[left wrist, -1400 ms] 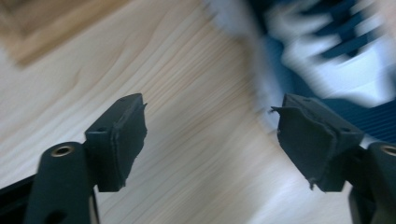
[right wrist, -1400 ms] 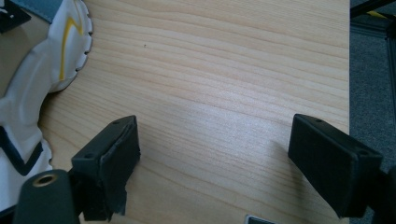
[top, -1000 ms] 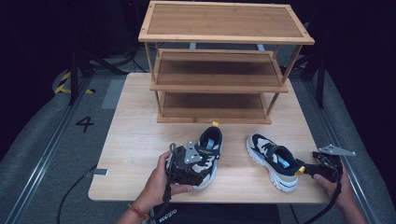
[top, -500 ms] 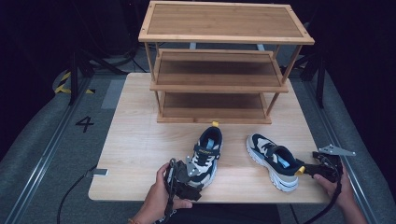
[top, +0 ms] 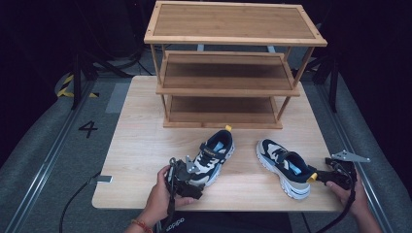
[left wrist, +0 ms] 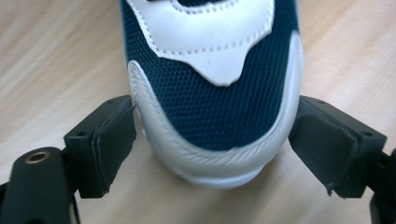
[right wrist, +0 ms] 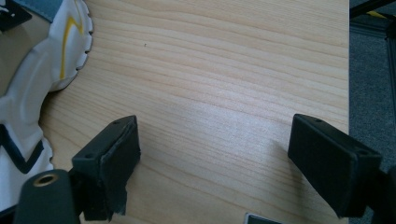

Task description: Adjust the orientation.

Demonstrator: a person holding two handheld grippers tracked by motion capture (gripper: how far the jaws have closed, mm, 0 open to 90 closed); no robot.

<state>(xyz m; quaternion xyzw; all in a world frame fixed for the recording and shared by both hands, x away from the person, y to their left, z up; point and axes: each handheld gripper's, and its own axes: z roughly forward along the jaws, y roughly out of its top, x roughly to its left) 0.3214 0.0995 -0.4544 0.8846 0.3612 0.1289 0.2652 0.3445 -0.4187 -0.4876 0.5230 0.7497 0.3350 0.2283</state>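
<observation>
Two navy-and-white sneakers lie on the wooden table (top: 141, 145). The left sneaker (top: 214, 154) points its toe (left wrist: 210, 107) at the near edge. My left gripper (top: 190, 177) sits low at that toe, and its jaws have just been opening. The toe lies between the wide-spread pads (left wrist: 114, 140), which no longer clamp it (left wrist: 217, 119). The right sneaker (top: 284, 166) lies at an angle, its yellow heel tab toward my right gripper (top: 326, 175). That gripper (right wrist: 215, 135) stands open over bare wood, with the sneaker's sole (right wrist: 28, 93) beside its left jaw.
A three-tier wooden shoe rack (top: 226, 73) stands at the back of the table, its shelves bare. The table's near edge lies just below both hands, and its right edge (right wrist: 348, 70) is close to the right gripper. A cable trails off the left front corner.
My left gripper has drawn back from over the left sneaker's forefoot toward the near edge and sunk to the toe, jaws wider. The right hand and right sneaker have stayed put.
</observation>
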